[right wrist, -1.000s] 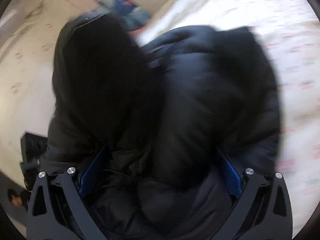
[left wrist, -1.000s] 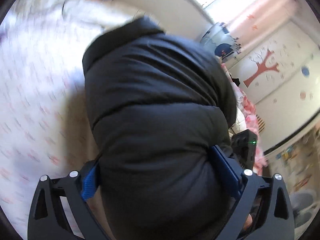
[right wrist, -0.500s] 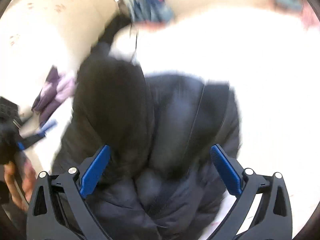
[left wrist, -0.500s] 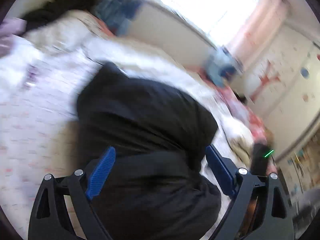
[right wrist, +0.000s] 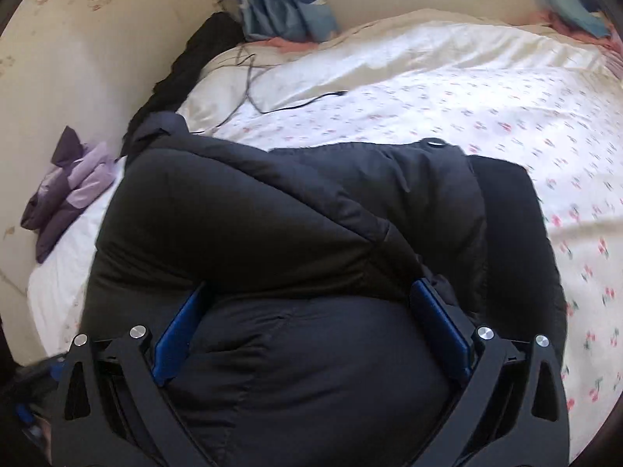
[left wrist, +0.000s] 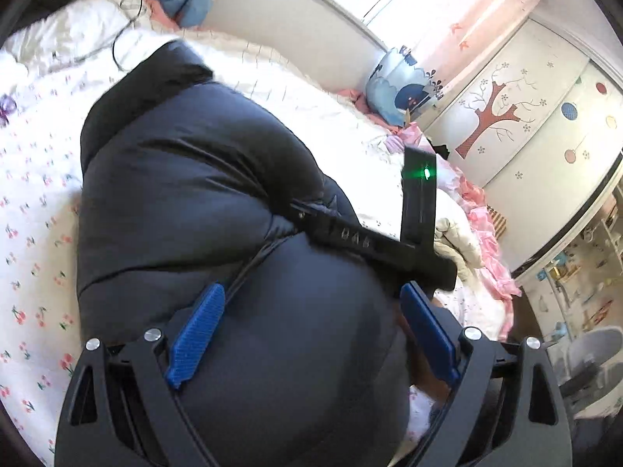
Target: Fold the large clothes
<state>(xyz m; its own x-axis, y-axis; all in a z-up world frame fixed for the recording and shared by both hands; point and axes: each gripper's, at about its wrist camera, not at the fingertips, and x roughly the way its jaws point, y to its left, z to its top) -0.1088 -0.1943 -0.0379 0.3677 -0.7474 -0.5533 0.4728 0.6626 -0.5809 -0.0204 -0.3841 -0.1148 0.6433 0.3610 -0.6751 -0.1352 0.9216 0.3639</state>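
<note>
My left gripper (left wrist: 311,334) and right gripper (right wrist: 311,330) each clamp the puffy black jacket (left wrist: 202,194) bundled upon the floral bedsheet (right wrist: 486,116).

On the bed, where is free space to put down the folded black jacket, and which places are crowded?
Free: the flowered sheet between the black jacket and the cream quilt, and the sheet on the jacket's right side. Crowded: the wall side, with purple clothes, cables and a dark garment.

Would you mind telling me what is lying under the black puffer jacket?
The black puffer jacket lies on a floral bedsheet, visible all around it. Whatever is directly beneath the jacket is covered.
</note>
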